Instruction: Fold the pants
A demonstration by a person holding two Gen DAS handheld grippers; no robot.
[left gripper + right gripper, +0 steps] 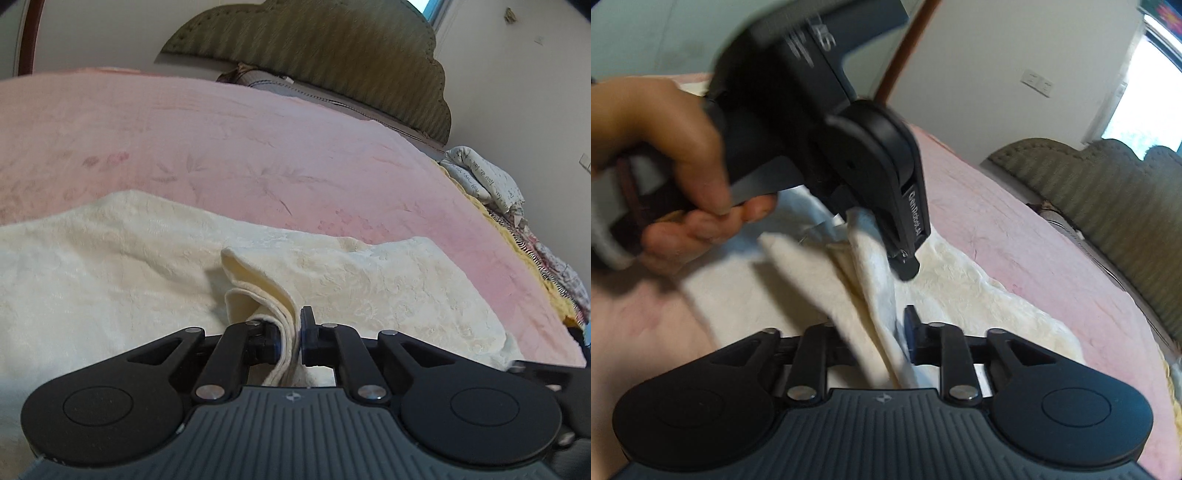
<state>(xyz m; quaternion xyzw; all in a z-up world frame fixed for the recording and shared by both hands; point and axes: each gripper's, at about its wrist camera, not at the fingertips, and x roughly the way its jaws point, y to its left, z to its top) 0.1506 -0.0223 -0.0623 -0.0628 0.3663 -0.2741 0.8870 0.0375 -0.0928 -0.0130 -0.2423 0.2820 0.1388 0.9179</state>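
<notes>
A pink bedspread point(258, 147) covers the bed under an olive headboard point(332, 55); the cream pants point(110, 258) lie across it; the left gripper point(290, 341) pinches a raised fold; the right gripper point(875, 339), blurred, seems loosely closed around another fold.

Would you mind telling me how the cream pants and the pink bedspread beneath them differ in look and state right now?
The cream pants are rumpled, with a fold lifted; the pink bedspread lies flat and smooth. The pants cover only the near part of the bed; the bedspread extends well beyond them. The pants are pinched by the left hand-held gripper and run between the fingers of the right hand-held gripper; the bedspread is untouched. Both are pale fabrics with a faint woven pattern.
</notes>
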